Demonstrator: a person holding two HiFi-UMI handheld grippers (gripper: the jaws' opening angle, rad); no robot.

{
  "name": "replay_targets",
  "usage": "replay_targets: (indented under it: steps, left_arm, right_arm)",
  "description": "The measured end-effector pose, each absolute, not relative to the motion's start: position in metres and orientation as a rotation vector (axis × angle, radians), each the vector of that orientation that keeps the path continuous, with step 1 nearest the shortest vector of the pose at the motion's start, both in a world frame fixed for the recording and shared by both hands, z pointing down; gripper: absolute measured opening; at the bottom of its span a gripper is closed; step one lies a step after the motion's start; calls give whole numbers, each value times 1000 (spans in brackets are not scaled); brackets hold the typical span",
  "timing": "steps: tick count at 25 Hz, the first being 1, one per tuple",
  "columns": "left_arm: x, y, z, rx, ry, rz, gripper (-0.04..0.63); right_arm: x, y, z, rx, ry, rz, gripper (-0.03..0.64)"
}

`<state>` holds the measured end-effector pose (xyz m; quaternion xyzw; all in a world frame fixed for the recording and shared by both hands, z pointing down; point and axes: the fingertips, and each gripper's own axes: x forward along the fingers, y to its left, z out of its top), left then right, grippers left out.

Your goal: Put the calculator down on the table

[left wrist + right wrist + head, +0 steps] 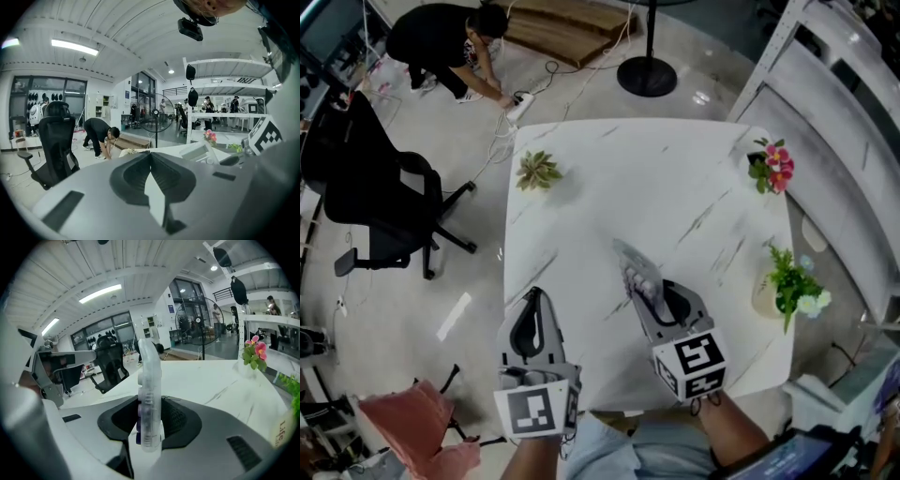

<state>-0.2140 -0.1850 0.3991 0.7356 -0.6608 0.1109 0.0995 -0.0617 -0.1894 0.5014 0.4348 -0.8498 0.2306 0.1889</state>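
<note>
The calculator (637, 270) is a pale, see-through slab with purple keys. It stands on edge between the jaws of my right gripper (650, 292), which is shut on its lower end, over the near middle of the white marble table (656, 178). In the right gripper view the calculator (149, 390) rises upright out of the right gripper (149, 430) and hides the tabletop behind it. My left gripper (536, 298) hovers at the table's near left edge with its jaws together and nothing in them. The left gripper view shows the left gripper (150, 154) with its tips meeting.
A small succulent (538, 171) sits at the far left of the table. Pink flowers (773, 167) stand at the far right corner, and a green plant in a vase (789, 286) at the right edge. A black office chair (384, 206) stands left of the table. A person (450, 42) crouches on the floor beyond.
</note>
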Motion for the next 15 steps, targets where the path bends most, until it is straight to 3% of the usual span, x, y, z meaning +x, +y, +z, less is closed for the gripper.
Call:
replay_targets:
  steps: [15]
  left_arm:
    - [-223, -192, 429, 2162, -1900, 355, 8]
  right_arm:
    - [-64, -181, 534, 1225, -2300, 819, 147]
